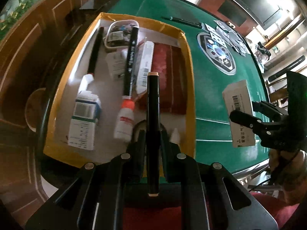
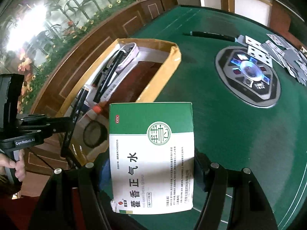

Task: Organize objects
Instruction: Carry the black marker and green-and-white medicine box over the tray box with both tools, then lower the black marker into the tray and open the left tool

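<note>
My left gripper (image 1: 152,140) is shut on a black stick with beige ends (image 1: 153,103), held over the near end of the yellow cardboard box (image 1: 190,61). The box holds medicine cartons, small white bottles, black pens, a clear case and a red pouch (image 1: 168,80). My right gripper (image 2: 152,164) is shut on a green and white medicine carton (image 2: 151,153), held above the green table just right of the box (image 2: 159,76). The left gripper with its stick (image 2: 76,113) shows in the right wrist view; the right gripper and carton (image 1: 239,111) show in the left wrist view.
A green felt table (image 1: 211,88) has a round control panel (image 1: 216,53) in its middle. Playing cards (image 1: 228,36) lie scattered beyond it, and a black pen (image 1: 182,21) lies at the far side. Wooden panelling (image 1: 28,48) runs along the left.
</note>
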The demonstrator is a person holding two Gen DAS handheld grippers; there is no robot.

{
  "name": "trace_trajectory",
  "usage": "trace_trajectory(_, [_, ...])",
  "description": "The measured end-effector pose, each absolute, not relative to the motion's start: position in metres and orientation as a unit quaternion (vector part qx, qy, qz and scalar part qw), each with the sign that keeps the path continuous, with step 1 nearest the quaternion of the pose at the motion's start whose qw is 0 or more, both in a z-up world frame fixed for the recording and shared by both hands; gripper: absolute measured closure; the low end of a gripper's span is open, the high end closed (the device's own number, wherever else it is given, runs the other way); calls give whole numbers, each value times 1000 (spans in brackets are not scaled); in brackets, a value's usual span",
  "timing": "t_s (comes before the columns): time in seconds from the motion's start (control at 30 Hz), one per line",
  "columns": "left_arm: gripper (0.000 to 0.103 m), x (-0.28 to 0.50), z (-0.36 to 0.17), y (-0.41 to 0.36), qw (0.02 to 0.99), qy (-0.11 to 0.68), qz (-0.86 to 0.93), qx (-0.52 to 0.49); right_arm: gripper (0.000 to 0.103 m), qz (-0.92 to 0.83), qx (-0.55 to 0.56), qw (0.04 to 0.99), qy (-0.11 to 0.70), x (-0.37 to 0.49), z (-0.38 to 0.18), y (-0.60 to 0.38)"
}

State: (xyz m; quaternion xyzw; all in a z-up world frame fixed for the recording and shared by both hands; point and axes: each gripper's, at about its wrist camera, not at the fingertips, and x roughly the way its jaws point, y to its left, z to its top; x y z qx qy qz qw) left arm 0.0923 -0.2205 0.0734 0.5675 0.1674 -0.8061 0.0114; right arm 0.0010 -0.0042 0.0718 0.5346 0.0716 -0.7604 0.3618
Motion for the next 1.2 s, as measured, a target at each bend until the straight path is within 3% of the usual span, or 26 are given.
trace_trajectory(0.57, [89,94,48,-269,-8,146,-784,603,34,-758,535,371,40,18,76,-58])
trace_trajectory(1.2, [89,9,33,-315,-6,110,-788,606,34,-716,549,424,80,53,70,-125])
